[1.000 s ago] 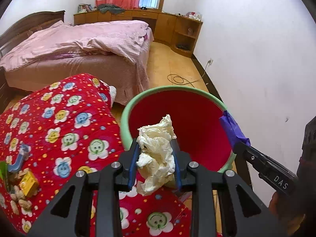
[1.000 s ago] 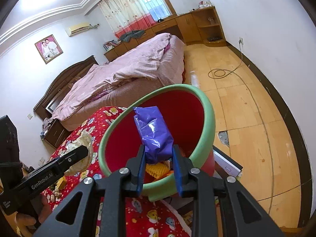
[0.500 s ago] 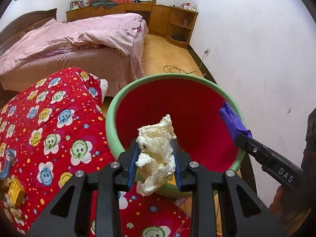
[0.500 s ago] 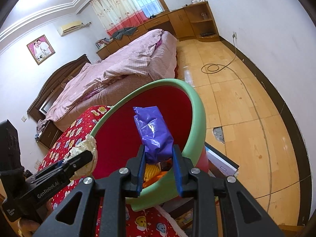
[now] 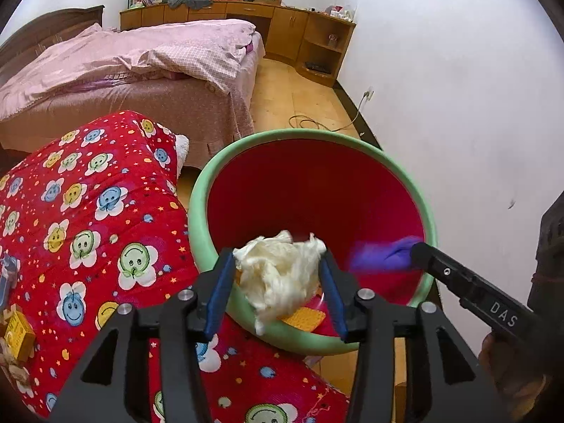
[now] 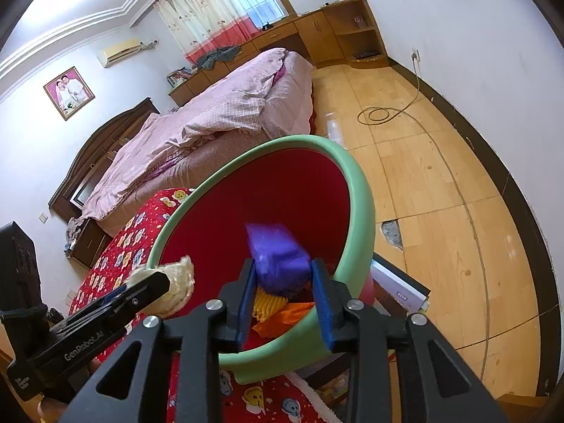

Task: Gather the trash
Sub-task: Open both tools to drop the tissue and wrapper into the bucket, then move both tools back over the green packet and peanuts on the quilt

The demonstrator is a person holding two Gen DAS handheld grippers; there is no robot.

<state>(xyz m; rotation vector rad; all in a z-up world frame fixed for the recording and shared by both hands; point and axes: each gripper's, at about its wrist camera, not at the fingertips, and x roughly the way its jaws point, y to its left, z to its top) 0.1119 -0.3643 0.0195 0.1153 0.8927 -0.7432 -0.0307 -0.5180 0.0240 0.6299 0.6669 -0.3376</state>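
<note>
While both grippers hang over the mouth of the red bin [image 5: 310, 190], their jaws are opening, each with a piece of trash between the pads.

Item one: left gripper [image 5: 278, 283], blue pads spread, a crumpled cream paper wad [image 5: 282, 275] between them above the bin's near rim; the wad looks loose and blurred at its edges, and it fills most of the gap.

Item two: right gripper [image 6: 282, 290], blue pads parting, a purple wrapper [image 6: 276, 257] between them above the bin's inside, blurred; whether the pads press on it cannot be told for certain, though a sliver of gap shows on the right side.

Item three: the bin, red inside with a pale green rim [image 6: 359, 190], standing just beside the red quilt [image 5: 88, 211] printed with smiling flowers. At its bottom lie a yellow ridged piece [image 6: 268, 305] and an orange scrap [image 6: 285, 317].

Item four: surroundings. A bed with pink bedding [image 5: 141, 56] beyond the quilt, wooden cabinets [image 5: 299, 28] along the far wall, a coiled cable [image 6: 377, 114] on the wooden floor, a small yellow block [image 5: 17, 335] at the quilt's left edge.
</note>
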